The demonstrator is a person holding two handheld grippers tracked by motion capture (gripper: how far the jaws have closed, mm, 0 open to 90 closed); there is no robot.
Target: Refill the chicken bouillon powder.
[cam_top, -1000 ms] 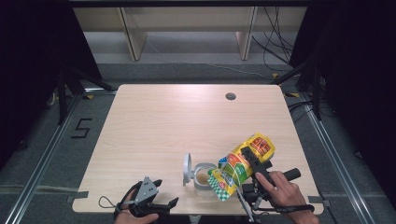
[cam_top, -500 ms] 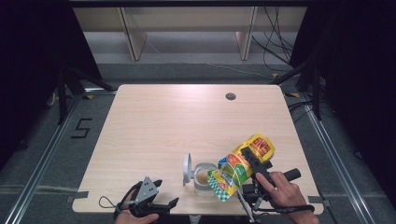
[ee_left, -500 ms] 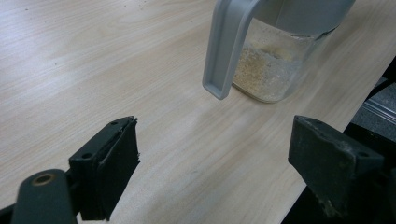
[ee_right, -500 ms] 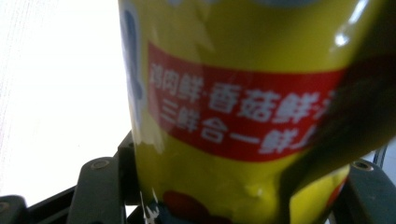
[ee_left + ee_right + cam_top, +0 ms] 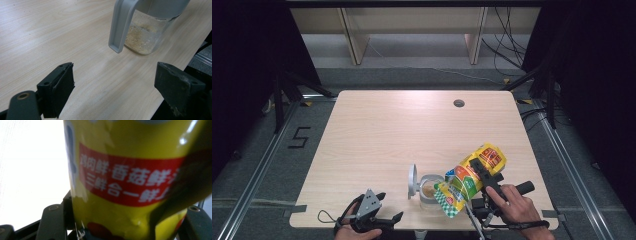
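Two jaws of the right gripper [image 5: 479, 172] clamp the yellow pouch [image 5: 469, 177], tilted over the jar [image 5: 430, 189]; left gripper [image 5: 115, 85] gapes wide, empty, jar ahead.

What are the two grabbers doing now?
Left gripper: open, holding nothing.
Right gripper: closed on the yellow printed foil bag, tipped over the clear lidded jar.

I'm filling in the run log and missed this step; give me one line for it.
right gripper: shut on yellow pouch, tilted over jar | jar: lid open, beige powder inside | left gripper: open, holding nothing, near table edge
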